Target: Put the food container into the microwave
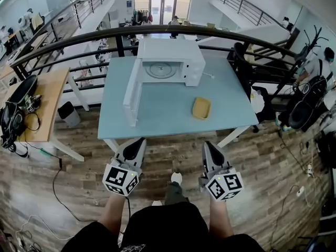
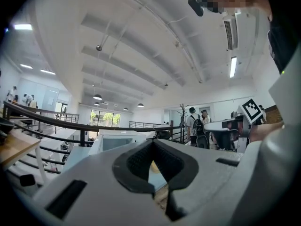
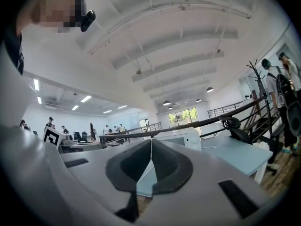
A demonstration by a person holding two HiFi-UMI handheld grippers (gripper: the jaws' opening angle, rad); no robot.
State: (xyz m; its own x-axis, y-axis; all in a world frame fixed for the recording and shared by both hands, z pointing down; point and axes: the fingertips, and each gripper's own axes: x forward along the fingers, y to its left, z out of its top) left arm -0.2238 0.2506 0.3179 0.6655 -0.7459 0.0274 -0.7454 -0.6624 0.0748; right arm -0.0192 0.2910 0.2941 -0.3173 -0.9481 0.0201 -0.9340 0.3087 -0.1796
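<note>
Head view: microwave [image 1: 169, 66] on table [image 1: 157, 114], door [image 1: 132, 96] swung wide open; food container [image 1: 201, 108] lies on the table out front, right of the door; my left gripper [image 1: 137, 142] and right gripper [image 1: 210, 146] hang short of the near edge | Left gripper view: my jaws pressed together, nothing between | Right gripper view: jaws together too, empty.

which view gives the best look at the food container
The head view: the yellow food container lies fully visible on the blue table, right of the open microwave. The left gripper view shows at most a yellowish sliver between its jaws; the right gripper view shows none.
</note>
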